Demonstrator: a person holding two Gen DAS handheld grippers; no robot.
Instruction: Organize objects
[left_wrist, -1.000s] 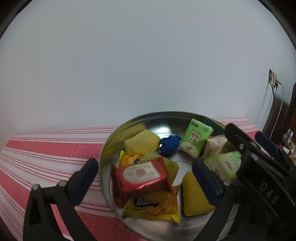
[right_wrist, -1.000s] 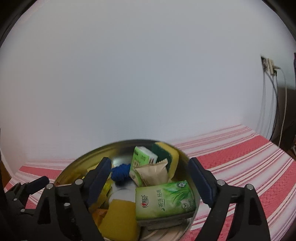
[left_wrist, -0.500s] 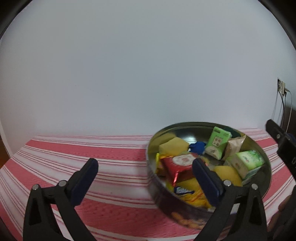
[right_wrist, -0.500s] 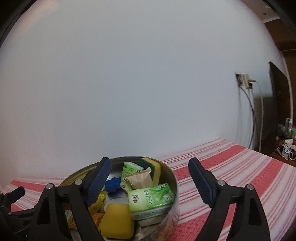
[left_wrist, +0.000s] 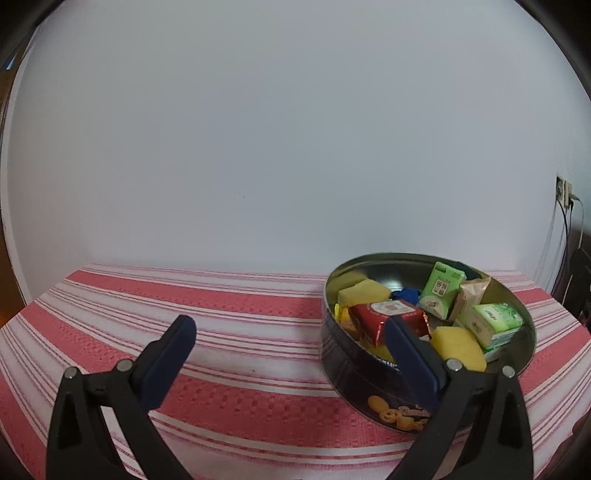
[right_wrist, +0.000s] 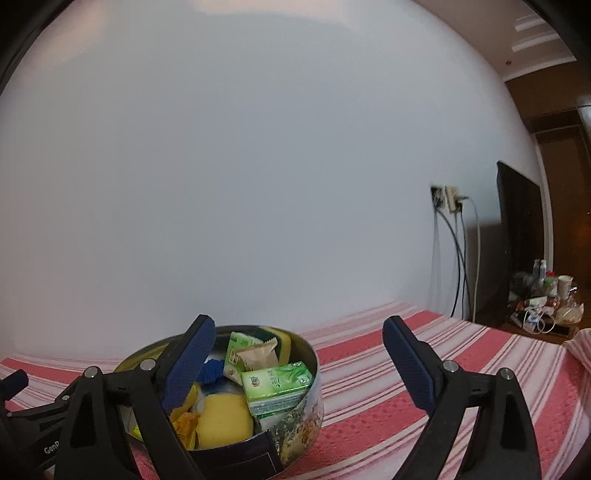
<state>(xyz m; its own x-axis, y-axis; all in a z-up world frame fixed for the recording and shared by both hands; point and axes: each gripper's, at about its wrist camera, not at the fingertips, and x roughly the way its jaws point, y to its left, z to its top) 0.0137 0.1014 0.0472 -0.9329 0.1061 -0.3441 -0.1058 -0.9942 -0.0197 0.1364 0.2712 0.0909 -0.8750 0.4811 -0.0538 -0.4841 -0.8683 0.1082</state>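
Sitting on the striped bench (left_wrist: 236, 314), cookie tin (left_wrist: 369, 384) stuffed with snacks; left tongs (left_wrist: 288, 341) wide, right tongs (right_wrist: 299, 341) just opened wide, both empty.

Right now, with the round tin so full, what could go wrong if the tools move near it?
The green tissue pack sits high at the cookie tin rim, so a nudge may tip it onto the striped tablecloth. The left tool has its right finger close beside the tin wall and could push the tin. The red wrapped snack lies loosely on top and could slide.
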